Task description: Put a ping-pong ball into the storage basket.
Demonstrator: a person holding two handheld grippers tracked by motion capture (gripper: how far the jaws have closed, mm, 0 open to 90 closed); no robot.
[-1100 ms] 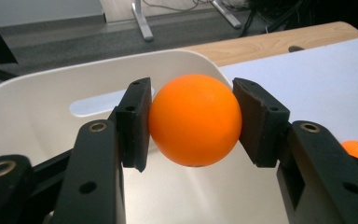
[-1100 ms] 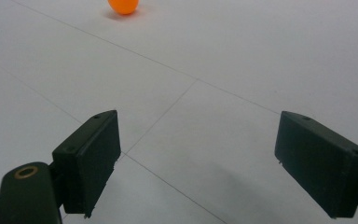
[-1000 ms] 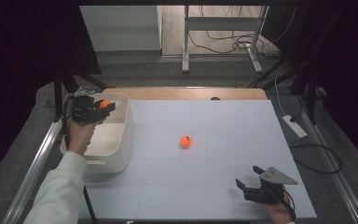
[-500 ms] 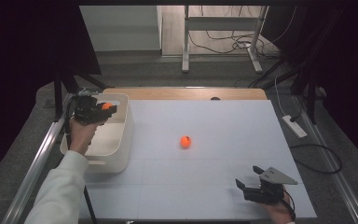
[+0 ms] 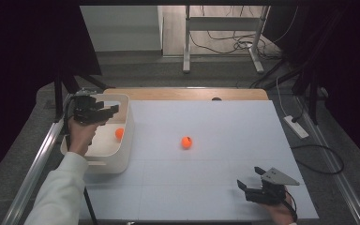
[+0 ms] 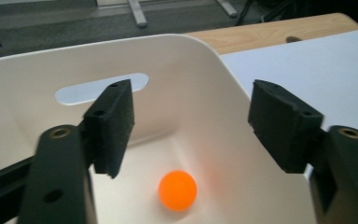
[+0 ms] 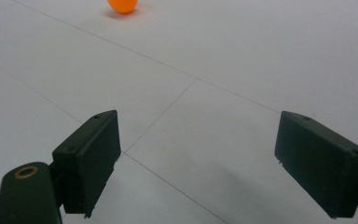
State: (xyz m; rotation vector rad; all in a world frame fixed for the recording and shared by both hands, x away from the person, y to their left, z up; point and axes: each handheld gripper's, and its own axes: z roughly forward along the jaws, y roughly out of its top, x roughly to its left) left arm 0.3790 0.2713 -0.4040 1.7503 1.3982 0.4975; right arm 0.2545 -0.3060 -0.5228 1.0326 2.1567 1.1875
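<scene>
Left gripper [image 5: 104,112], upper left, has just opened; its orange ball [image 6: 177,190] now lies in the white bin [image 5: 126,136]. Second ball [image 5: 186,142] remains mid-frame; right gripper [image 5: 251,190] open, empty.

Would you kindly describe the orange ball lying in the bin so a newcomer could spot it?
Start at the white plastic bin on the table's left edge. On its floor lies a small orange ball. Unlike the other orange ball, on the open white tabletop, it is walled in.

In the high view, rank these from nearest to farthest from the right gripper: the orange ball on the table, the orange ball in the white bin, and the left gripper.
From the right gripper, at the table's near right corner:
1. Orange ball on the table, mid-table.
2. Orange ball in the white bin, inside the white bin at the left edge.
3. Left gripper, open above the bin's far end.
</scene>
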